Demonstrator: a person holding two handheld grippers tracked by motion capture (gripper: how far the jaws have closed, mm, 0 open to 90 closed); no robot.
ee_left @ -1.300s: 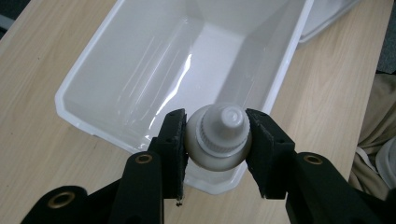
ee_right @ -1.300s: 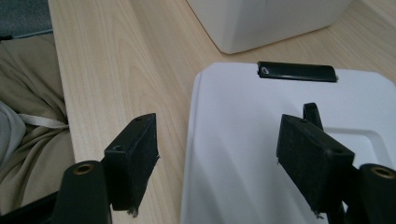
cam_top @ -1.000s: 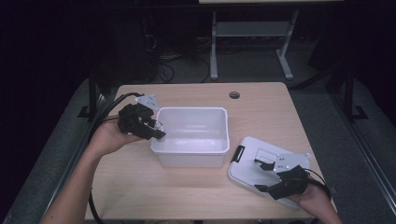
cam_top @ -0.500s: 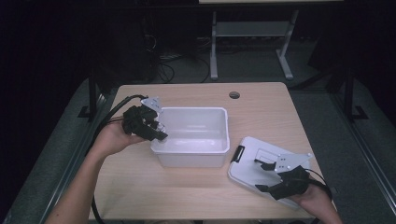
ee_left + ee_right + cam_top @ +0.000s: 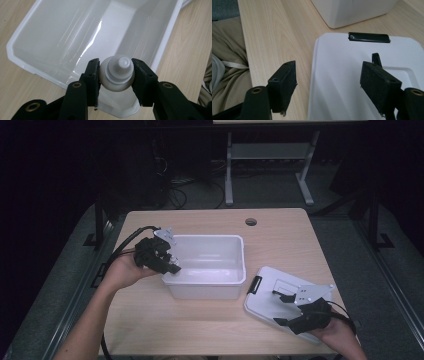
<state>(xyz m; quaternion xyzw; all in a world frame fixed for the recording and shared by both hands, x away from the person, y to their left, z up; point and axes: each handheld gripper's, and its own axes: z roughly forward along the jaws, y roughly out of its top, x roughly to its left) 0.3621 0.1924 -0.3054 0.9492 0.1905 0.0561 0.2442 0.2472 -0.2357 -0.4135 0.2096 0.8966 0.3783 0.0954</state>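
My left gripper (image 5: 169, 264) is shut on a small white bottle (image 5: 117, 72) with a ribbed cap, one pad on each side of it. It holds the bottle just over the left rim of the white plastic bin (image 5: 210, 239), whose inside (image 5: 50, 37) holds nothing. My right gripper (image 5: 280, 309) stands open low over the white lid (image 5: 270, 292) lying flat at the table's front right. Between its wide-apart jaws I see the lid (image 5: 342, 75) and its black latch (image 5: 369, 37), with nothing gripped.
The light wooden table (image 5: 210, 335) has a round cable hole (image 5: 251, 222) at its back edge. The bin's corner (image 5: 352, 11) stands just beyond the lid. A person's trouser leg (image 5: 227, 70) is past the table's front edge. Dark floor and a metal stand (image 5: 270, 155) lie behind.
The left gripper with the bottle has edged slightly toward the bin's left rim. The right gripper has stayed where it was.
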